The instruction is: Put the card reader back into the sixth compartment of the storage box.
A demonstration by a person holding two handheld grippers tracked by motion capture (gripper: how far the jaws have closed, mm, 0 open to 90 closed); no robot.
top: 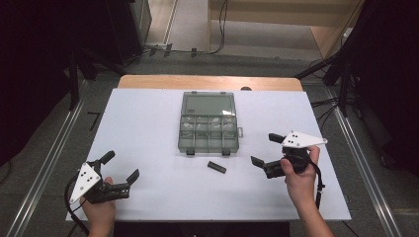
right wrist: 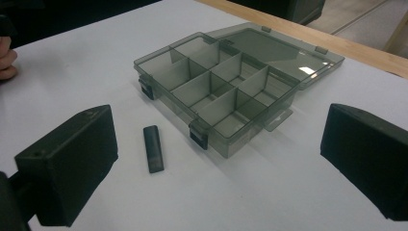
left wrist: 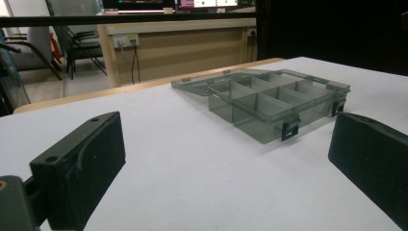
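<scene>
Clearance around the box

Bare table flanks the open box; a black bar lies just before its front wall, between both grippers.

A small flat black bar is laid on the white table, just near of the open smoky compartment box.

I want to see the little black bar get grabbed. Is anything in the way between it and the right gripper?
Nothing visible is. The small black bar lies alone on the white table, just in front of the open compartment box. The right gripper has its jaws wide apart, with bare table between it and the bar.
</scene>
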